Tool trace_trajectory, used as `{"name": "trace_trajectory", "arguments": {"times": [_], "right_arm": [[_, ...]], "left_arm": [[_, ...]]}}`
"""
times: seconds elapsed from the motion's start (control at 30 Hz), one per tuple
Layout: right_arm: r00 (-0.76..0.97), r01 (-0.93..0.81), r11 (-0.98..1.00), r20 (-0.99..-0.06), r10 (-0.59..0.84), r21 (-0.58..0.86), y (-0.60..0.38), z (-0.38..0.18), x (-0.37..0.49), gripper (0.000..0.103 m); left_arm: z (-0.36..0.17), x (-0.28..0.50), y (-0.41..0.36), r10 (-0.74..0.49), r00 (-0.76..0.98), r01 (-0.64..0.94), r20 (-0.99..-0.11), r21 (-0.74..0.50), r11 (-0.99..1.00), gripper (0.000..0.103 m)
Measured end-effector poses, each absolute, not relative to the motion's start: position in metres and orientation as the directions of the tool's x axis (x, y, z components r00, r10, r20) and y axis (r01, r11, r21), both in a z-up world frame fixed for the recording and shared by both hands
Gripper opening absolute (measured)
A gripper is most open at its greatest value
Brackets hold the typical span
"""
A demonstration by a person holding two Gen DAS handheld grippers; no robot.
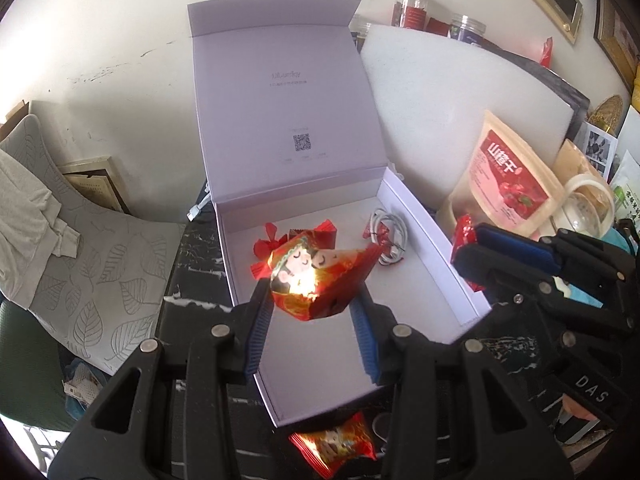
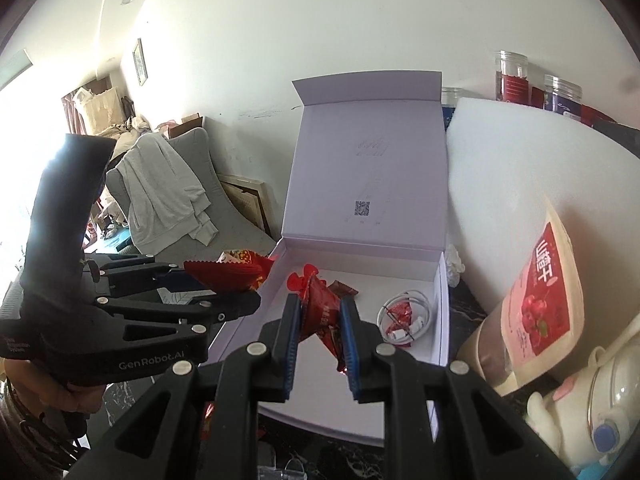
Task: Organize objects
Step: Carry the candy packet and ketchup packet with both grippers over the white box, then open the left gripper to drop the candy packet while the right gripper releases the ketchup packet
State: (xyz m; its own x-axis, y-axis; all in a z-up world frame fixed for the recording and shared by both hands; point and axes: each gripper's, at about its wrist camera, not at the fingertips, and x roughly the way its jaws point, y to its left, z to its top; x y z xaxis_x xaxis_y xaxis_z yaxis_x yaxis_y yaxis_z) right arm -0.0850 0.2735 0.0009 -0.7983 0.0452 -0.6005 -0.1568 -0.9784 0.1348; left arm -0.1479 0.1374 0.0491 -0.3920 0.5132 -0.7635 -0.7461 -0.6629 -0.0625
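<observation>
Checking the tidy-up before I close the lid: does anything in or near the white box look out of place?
Yes: a coiled white cable lies in the white box among red candies, and one snack packet sits outside on the table by its front edge.

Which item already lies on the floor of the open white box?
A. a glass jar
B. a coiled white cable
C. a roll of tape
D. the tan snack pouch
B: the coiled white cable rests on the floor of the white box, near its right wall, also seen from the right wrist.
</observation>
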Motion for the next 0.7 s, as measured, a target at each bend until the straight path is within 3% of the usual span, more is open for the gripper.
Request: {"name": "trace_trajectory", "arguments": {"times": [0.7], "right_arm": [[-0.793,-0.169,-0.979,-0.605,0.065,0.116,0.318,0.002,-0.161,0.019]], "left_arm": [[0.036,-0.214,0.199,0.461,-0.390,-0.768,-0.797,0.005,-0.641,0.038]]}}
